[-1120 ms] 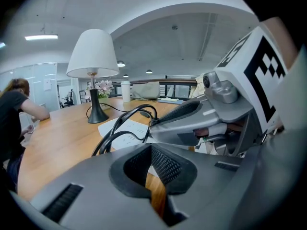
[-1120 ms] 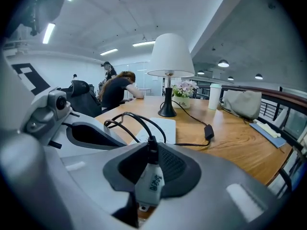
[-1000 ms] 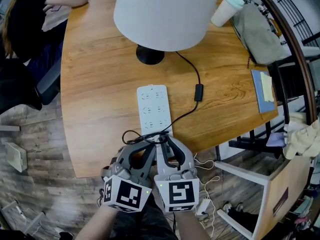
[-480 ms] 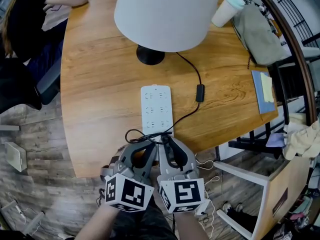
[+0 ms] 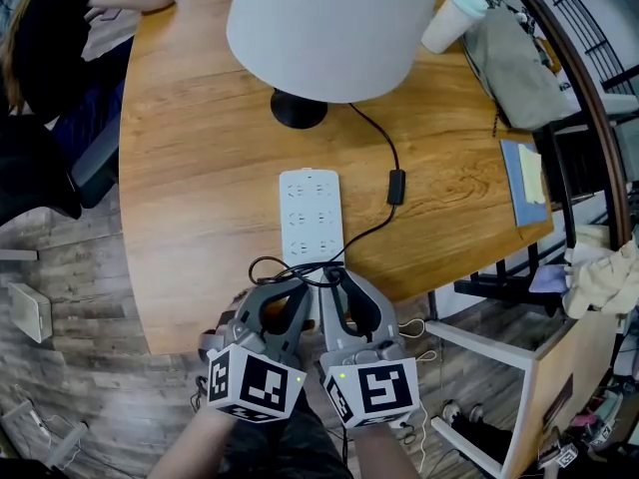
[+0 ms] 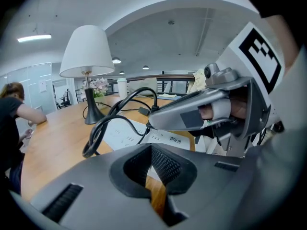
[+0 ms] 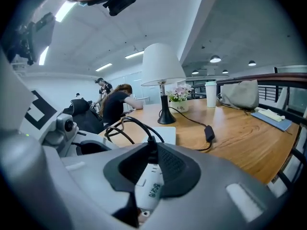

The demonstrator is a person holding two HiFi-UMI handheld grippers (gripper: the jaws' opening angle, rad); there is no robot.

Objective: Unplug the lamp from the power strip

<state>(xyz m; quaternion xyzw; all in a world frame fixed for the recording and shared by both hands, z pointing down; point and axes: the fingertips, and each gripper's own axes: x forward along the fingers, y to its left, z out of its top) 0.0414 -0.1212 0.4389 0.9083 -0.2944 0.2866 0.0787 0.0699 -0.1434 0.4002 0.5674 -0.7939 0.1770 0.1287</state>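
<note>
The right claw (image 7: 151, 146) is closed on the black plug (image 7: 150, 152), which is seated in the near end of the white power strip (image 5: 311, 213) on the counter (image 5: 190, 178). The left claw (image 6: 153, 158) is brought together at its tips with nothing in it and is held just beside the right one, at the counter's near edge.

The lamp (image 5: 319, 18) is stood at the far side of the counter, and its cord (image 7: 190, 118) is run through an inline switch (image 5: 396, 186) back toward the strip.

The plug is best drawn straight out along its pins, not rocked sideways. Since the strip is light and is not seen to be pinned down, it would probably be lifted with the plug — so it could be pressed flat by the left claw first. The grip should be kept on the plug body, never on the cord.

A lidded paper cup (image 5: 454, 13) is stood at the far right corner; its contents are hidden by the lid. A grey bag (image 5: 514, 68) is laid beside it, and nothing inside it can be made out.
</note>
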